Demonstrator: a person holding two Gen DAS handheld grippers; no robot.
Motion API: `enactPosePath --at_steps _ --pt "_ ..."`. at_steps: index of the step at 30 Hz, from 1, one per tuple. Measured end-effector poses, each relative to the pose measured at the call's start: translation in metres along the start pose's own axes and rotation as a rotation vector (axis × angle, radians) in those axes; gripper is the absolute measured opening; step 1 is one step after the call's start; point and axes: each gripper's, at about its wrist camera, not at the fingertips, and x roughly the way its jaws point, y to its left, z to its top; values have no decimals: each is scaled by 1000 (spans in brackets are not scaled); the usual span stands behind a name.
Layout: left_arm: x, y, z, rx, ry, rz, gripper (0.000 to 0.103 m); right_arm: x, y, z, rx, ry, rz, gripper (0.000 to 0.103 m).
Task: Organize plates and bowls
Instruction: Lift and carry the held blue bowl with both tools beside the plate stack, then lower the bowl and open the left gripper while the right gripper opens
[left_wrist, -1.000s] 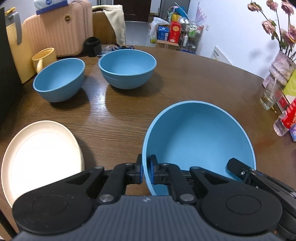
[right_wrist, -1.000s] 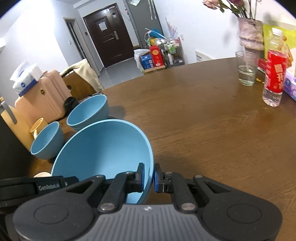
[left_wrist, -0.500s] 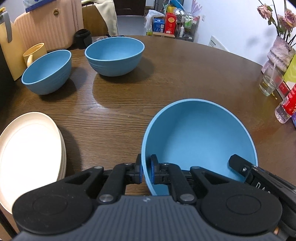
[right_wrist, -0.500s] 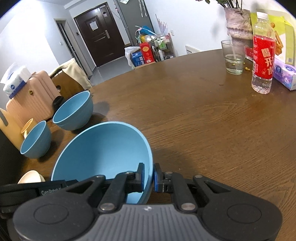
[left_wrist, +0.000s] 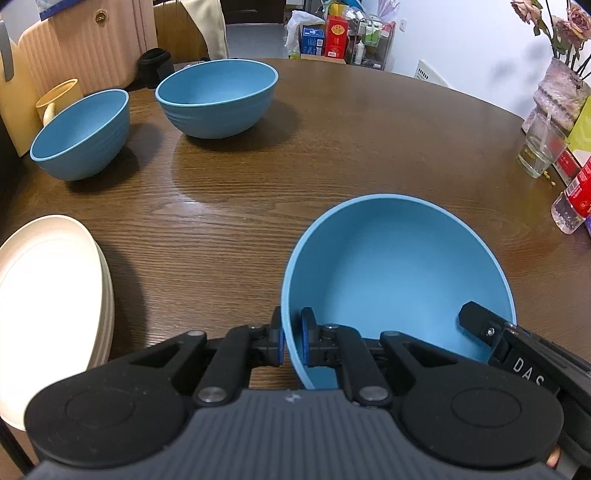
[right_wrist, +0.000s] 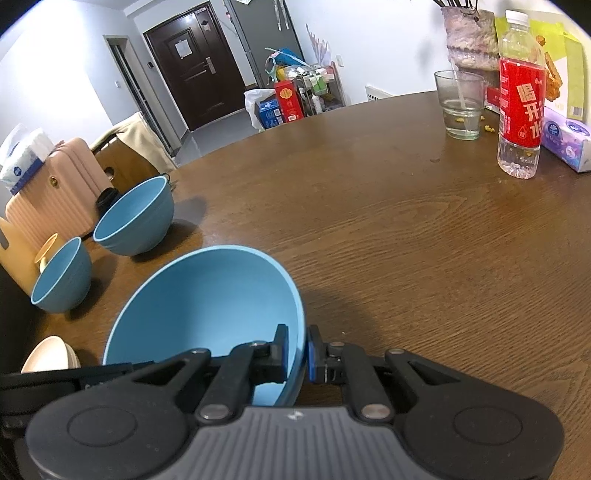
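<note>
Both grippers have come down with the big blue bowl (left_wrist: 399, 273) since a second ago, so the worktop (left_wrist: 332, 155) now looks closer and the bowl sits lower over it. I cannot tell if its bottom already touches the wood.

Part of the job looks done. A stack of cream plates (left_wrist: 48, 295) sits on the worktop to the left of the big blue bowl, and the plates lie one on top of the other. The bowls are not together yet. A medium blue bowl (left_wrist: 218, 96) and a small blue bowl (left_wrist: 81, 133) stand by themselves, well apart from the big blue bowl, on the far side of it. They are near each other but not touching. My guess is that the bowls are meant to go one inside another, so that part is left to do.

The left gripper (left_wrist: 291, 341) has its fingers shut tight on the left rim of the big blue bowl, one finger outside and one inside. The right gripper (right_wrist: 297, 350) pinches the right rim the same way. The big blue bowl hangs between the two grippers, tipped a little away from them.
</note>
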Motion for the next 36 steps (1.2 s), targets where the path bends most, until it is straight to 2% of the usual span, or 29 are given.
enactPosePath --at_steps 19,25,26,27,28,29,30,32,35,36 --pt "5 0 -1 2 17 -4 9 7 0 -2 -4 5 3 10" --pt "4 3 1 5 15 -13 13 4 -5 -2 4 -5 37 16" --pt "3 3 1 9 12 -12 21 3 -5 -2 5 -7 39 22" --pt "2 3 0 10 8 -10 36 1 -5 -1 7 -12 41 35" --pt "0 3 0 9 0 -4 43 0 -5 -1 7 -18 38 42" --pt "-3 3 0 11 -15 4 50 -2 -5 -1 5 -27 35 57" --pt "-5 3 0 14 -24 7 52 -5 -5 -1 6 -37 32 66" --pt "-9 5 0 11 -31 -1 57 -8 -7 0 9 -46 35 71" --pt "-17 9 0 -1 -56 3 82 -14 -8 1 12 -65 35 85" --pt "-20 10 -1 -1 -72 6 87 -17 -8 1 12 -74 35 86"
